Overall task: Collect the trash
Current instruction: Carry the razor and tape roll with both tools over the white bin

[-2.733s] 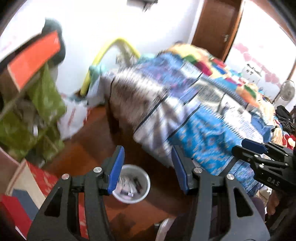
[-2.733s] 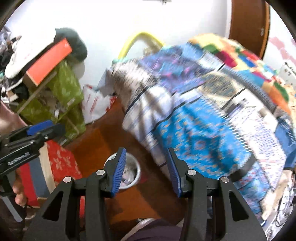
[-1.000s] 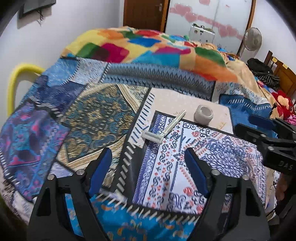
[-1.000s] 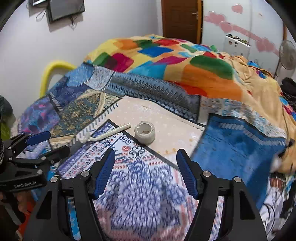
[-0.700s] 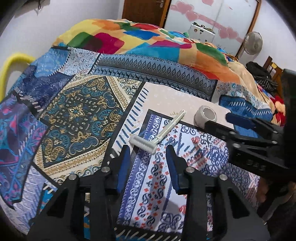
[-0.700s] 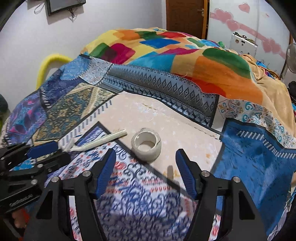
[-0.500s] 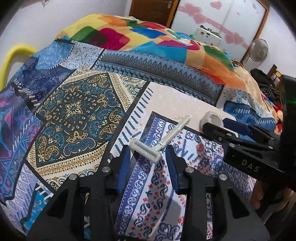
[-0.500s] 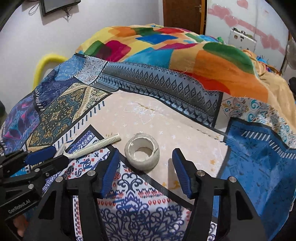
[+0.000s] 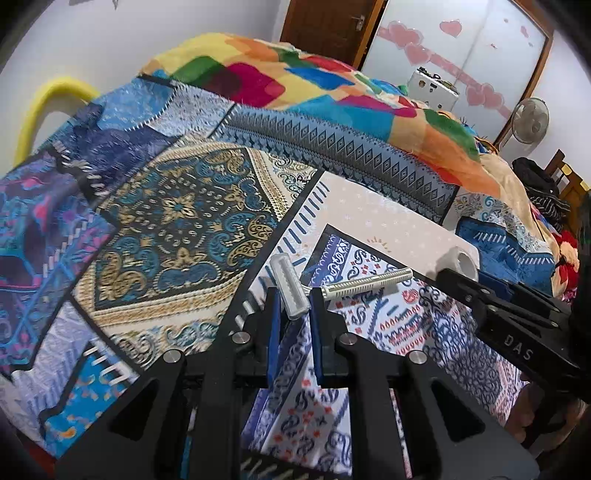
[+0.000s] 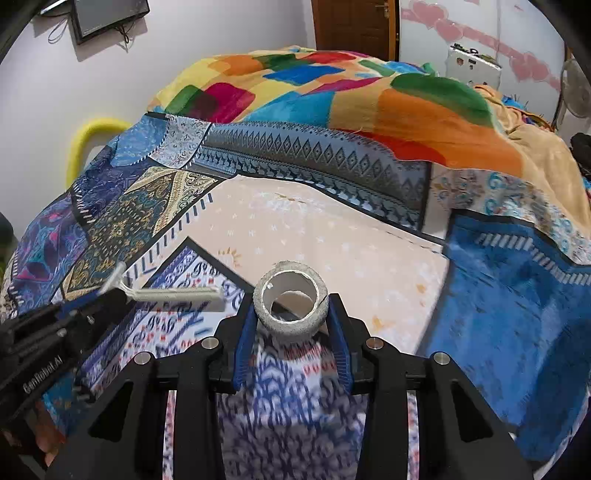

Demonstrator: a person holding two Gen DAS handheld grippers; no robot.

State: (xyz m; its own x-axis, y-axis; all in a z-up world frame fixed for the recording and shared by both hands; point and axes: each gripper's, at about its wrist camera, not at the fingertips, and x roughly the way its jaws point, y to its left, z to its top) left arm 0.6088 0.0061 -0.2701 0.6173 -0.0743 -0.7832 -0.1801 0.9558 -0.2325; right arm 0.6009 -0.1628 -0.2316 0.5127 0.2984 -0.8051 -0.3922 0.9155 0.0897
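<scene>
A white disposable razor (image 9: 295, 288) lies on the patterned bed cover; my left gripper (image 9: 293, 299) is shut on its head, and its ribbed handle (image 9: 369, 284) sticks out to the right. The razor also shows in the right wrist view (image 10: 173, 294), held by the left gripper at the left. My right gripper (image 10: 291, 314) is shut on an empty grey-white tape roll (image 10: 291, 302), which stands with its hole facing up. In the left wrist view the roll (image 9: 461, 263) peeks out behind the right gripper.
The bed (image 10: 332, 229) is covered in blue patterned patchwork, with a bright multicoloured blanket (image 10: 332, 92) heaped behind. A yellow curved tube (image 9: 40, 107) stands by the white wall at the left. A fan (image 9: 530, 120) and a door (image 9: 325, 22) are far back.
Both grippers swung up from the floor bin to the bed. The left closed on the razor head and the right closed on the tape roll.
</scene>
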